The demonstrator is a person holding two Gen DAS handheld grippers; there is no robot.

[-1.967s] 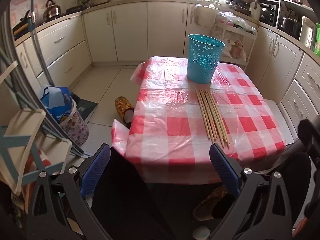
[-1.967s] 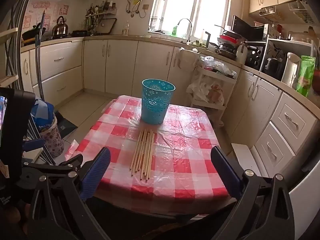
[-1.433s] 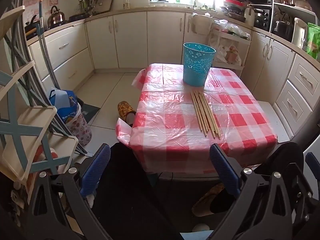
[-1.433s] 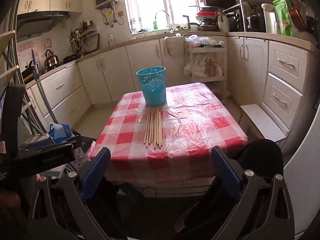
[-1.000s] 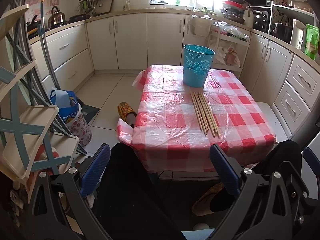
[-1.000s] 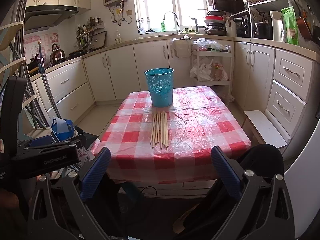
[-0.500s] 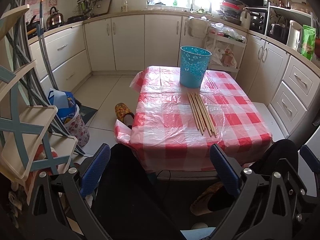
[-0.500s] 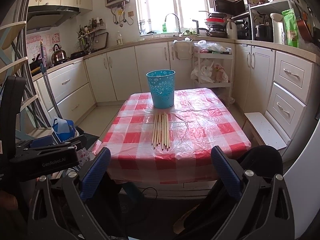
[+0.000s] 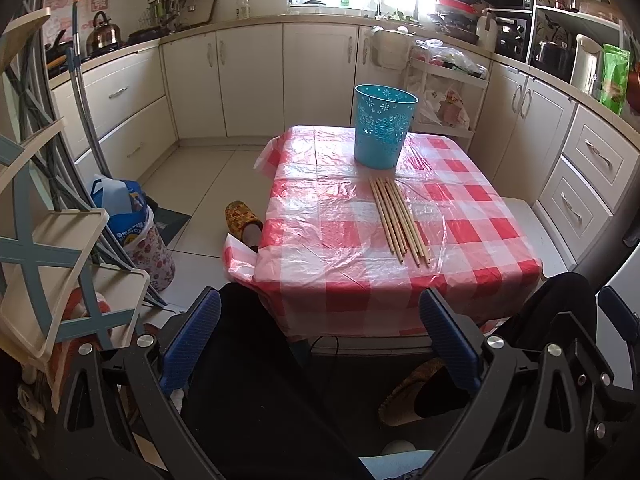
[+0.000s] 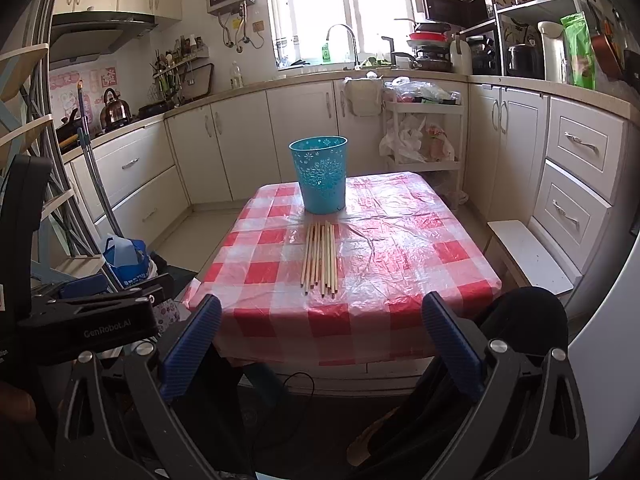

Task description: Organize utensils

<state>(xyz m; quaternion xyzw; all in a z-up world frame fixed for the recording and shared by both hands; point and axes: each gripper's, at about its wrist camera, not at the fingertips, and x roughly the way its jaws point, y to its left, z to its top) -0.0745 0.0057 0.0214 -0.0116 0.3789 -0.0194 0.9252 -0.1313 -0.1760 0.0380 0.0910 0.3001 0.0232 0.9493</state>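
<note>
- Left wrist view: the left gripper (image 9: 320,336), blue ribbed pads apart, is hovering short of the glossy red-checked plastic tablecloth (image 9: 352,248).
- Thin pale wooden chopsticks (image 9: 398,218) are lying bundled just before the perforated turquoise plastic bucket (image 9: 382,126).
- Right gripper (image 10: 318,338) is gaping likewise, empty.

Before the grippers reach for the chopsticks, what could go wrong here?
The chopsticks lie close together in one bundle, so a gripper may catch several or scatter them. The plastic tablecloth is wrinkled and loose; it may snag and drag. The blue basket looks light, so a bumped rim may tip it.
</note>
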